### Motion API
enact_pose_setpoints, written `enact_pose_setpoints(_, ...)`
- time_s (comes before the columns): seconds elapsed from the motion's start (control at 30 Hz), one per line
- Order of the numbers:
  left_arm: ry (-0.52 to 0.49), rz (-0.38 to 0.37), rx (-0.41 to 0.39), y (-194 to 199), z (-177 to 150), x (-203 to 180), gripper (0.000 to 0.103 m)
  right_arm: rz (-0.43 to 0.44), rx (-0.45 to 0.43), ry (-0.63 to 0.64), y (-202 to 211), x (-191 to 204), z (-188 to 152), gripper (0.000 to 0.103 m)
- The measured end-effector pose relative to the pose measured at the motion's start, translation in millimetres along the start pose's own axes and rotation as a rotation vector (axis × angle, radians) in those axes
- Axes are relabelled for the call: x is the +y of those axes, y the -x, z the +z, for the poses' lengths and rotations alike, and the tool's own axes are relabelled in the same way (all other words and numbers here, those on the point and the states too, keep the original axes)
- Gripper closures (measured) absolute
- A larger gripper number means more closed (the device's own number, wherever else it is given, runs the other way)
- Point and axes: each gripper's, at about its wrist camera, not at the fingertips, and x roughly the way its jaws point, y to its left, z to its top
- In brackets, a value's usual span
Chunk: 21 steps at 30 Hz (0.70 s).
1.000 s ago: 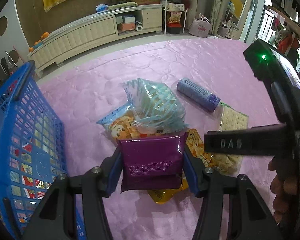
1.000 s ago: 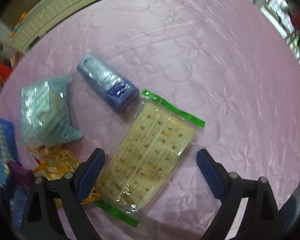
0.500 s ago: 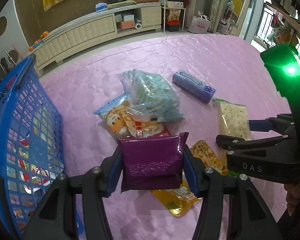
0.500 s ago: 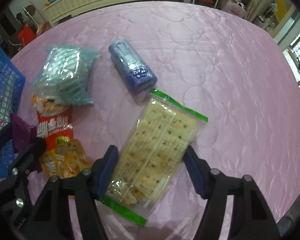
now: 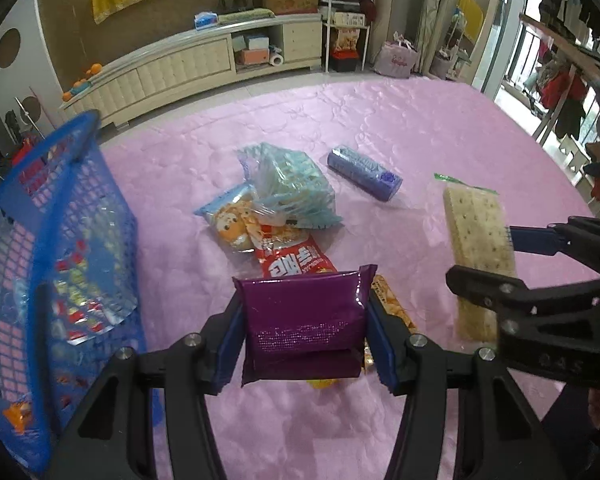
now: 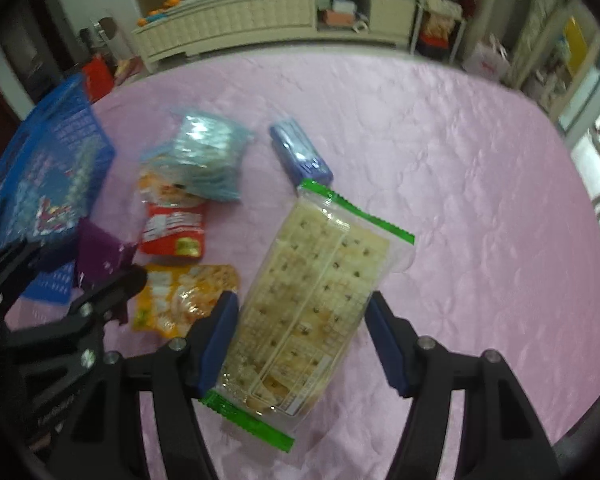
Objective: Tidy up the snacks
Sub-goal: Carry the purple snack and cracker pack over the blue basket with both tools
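Note:
My left gripper [image 5: 300,300] is shut on a purple snack packet [image 5: 300,332], held above the pink cloth. The blue mesh basket [image 5: 60,240] stands just to its left, with several snacks inside. My right gripper [image 6: 300,304] is shut on a clear cracker pack with green ends [image 6: 320,280]. The pack hangs tilted above the cloth. In the left wrist view the same cracker pack [image 5: 476,232] sits in the right gripper [image 5: 496,256] at the right. The purple packet [image 6: 96,252] also shows at the left of the right wrist view.
On the pink cloth [image 5: 380,128] lies a pile: a pale blue bag [image 5: 288,184], a cartoon bag [image 5: 228,224], a red bag [image 5: 296,264] and an orange bag [image 6: 184,296]. A blue-violet roll [image 5: 364,172] lies apart, farther back. A cream cabinet [image 5: 180,68] lines the far wall.
The right gripper's jaws stood wide around the cracker pack on the cloth; they closed on it and lifted it. The left gripper pulled back a little with the purple packet.

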Motion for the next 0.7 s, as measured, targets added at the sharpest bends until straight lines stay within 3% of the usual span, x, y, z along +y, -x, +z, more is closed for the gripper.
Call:
enact_pose_setpoints(0.4, 0.025, 0.04, -0.165, 105, -9, 30, 0.05, 0.016, -0.169, 0.146, 90, 40, 4, 0.034)
enact_pose_setpoints(0.7, 0.055, 0.092, -0.263, 174, -24, 72, 0.05, 0.064, -0.296, 0.273, 140, 96, 6, 0.034)
